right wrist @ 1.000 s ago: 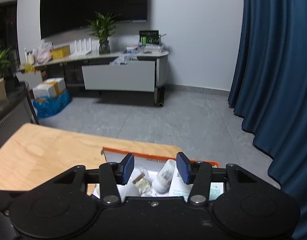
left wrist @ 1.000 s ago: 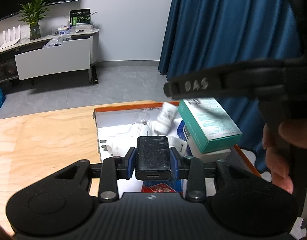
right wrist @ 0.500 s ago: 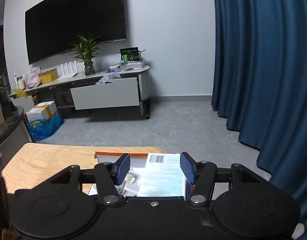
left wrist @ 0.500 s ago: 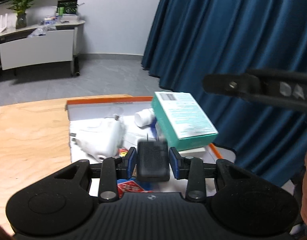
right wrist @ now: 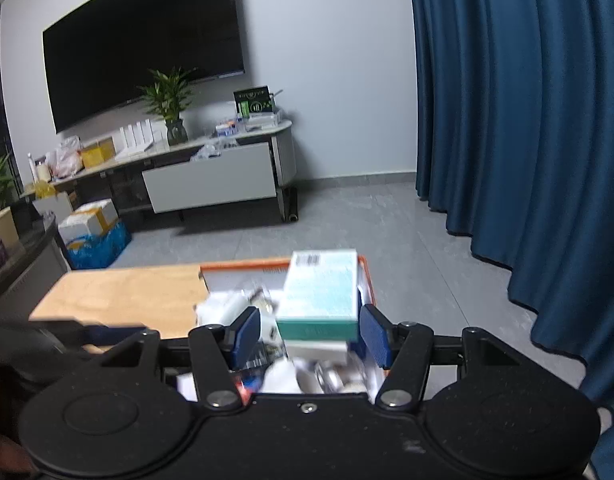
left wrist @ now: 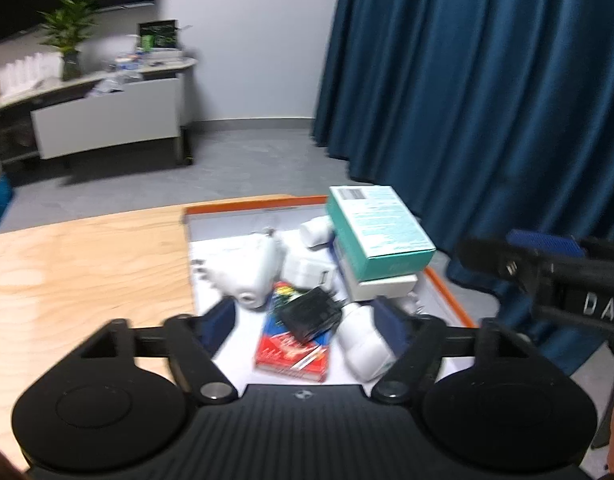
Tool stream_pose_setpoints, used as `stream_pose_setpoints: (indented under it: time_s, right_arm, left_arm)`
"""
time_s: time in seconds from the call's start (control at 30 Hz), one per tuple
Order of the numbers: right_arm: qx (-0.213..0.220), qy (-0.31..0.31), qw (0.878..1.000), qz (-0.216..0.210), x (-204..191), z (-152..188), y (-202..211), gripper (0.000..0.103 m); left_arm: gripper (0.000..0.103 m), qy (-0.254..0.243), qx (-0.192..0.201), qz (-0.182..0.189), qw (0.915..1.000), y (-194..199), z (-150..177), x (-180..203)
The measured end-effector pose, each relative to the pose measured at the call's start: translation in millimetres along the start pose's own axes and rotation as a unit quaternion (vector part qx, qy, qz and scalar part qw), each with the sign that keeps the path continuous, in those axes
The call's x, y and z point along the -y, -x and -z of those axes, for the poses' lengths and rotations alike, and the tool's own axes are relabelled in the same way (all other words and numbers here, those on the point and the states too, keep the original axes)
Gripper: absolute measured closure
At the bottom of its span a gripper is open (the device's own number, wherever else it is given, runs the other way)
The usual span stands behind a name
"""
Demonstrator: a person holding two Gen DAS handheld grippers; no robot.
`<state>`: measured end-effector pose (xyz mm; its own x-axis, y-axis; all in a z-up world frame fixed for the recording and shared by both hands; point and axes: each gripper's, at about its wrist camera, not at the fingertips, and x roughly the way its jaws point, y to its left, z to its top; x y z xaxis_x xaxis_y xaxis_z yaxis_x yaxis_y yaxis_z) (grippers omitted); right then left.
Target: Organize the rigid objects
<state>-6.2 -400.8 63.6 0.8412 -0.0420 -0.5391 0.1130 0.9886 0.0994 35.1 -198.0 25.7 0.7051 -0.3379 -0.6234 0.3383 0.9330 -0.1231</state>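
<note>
An orange-rimmed white box (left wrist: 447,292) sits at the right end of the wooden table (left wrist: 87,264). A black charger (left wrist: 311,314) lies in it, tilted on a red packet (left wrist: 291,354). My left gripper (left wrist: 305,320) hovers above it, jaws opening wide, with no pad touching the charger. A teal carton (left wrist: 379,228) rests on a white carton (left wrist: 383,286) at the box's right side. My right gripper (right wrist: 310,332) is open above the box; the teal carton (right wrist: 321,292) shows between its fingers, untouched. One of its fingers (left wrist: 543,242) reaches in from the right.
White plug adapters (left wrist: 251,276) and a small white bottle (left wrist: 315,230) crowd the box. Blue curtains (left wrist: 487,100) hang close behind the table's right edge. Bare tabletop extends left of the box. A TV cabinet (right wrist: 211,180) stands far across the floor.
My left gripper let go of the black charger, which now lies in the box, and its jaws spread wide. My right gripper shifted right and its jaws parted a little.
</note>
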Motion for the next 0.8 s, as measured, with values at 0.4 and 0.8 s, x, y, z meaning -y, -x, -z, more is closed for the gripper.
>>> stream_pose_setpoints:
  time_s: [0.4, 0.8]
  right_arm:
    - [-0.032, -0.004, 0.999, -0.003, 14, 38, 38, 0.034]
    - [-0.047, -0.002, 0.999, -0.008, 13, 48, 45, 0.033]
  left_arm:
    - [0.000, 0.018, -0.004, -0.059, 0.9981, 45, 26, 22]
    - [0.000, 0.016, 0.006, -0.076, 0.9969, 59, 35, 38]
